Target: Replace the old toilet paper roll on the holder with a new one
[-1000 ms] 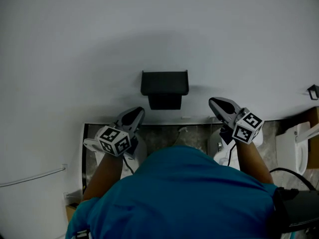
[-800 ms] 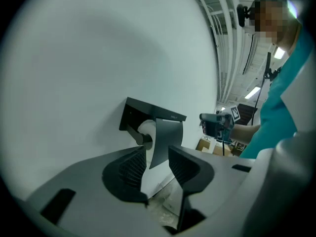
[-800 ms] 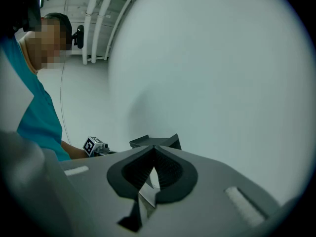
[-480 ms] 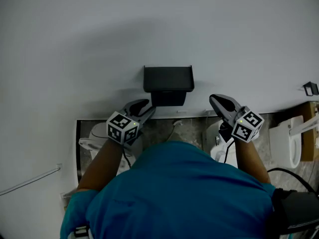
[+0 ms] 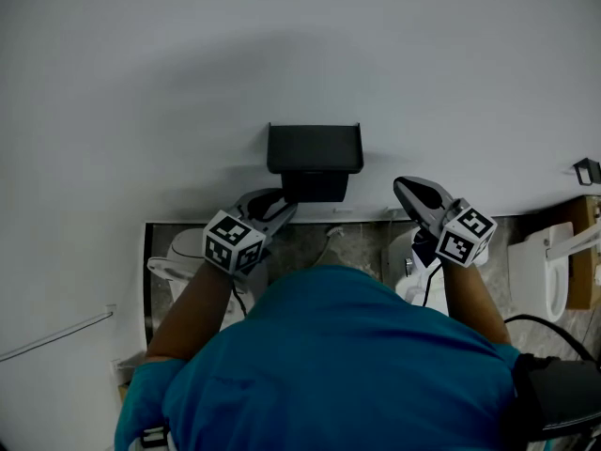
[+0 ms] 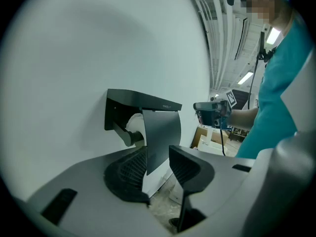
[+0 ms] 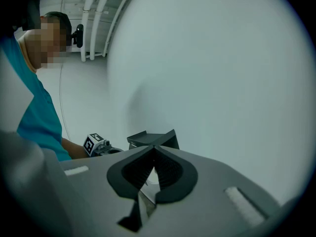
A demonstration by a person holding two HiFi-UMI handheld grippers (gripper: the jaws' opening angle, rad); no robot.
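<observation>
A black toilet paper holder [image 5: 314, 148] hangs on the white wall, with a hinged flap [image 5: 315, 187] below its top shelf. Seen from the left gripper view, the holder [image 6: 140, 100] carries a white roll [image 6: 135, 125] on its spindle behind the flap [image 6: 163, 135]. My left gripper [image 5: 275, 205] is just left of the flap and under the holder, jaws open. In its own view, the left gripper [image 6: 155, 174] has the flap's lower edge between the pads, which do not press on it. My right gripper [image 5: 414, 195] is shut and empty, right of the holder. Its own view shows the right gripper [image 7: 153, 174] and the holder [image 7: 153, 138] beyond.
Below the wall runs a strip of stone floor with a white toilet [image 5: 183, 252] on the left, another [image 5: 413, 275] near the right arm, and a third [image 5: 545, 280] at the far right. A small black hook [image 5: 589, 171] sits on the wall at right.
My left gripper rose from lower left towards the holder's flap and its jaws opened. The right gripper stayed where it was, shut.
</observation>
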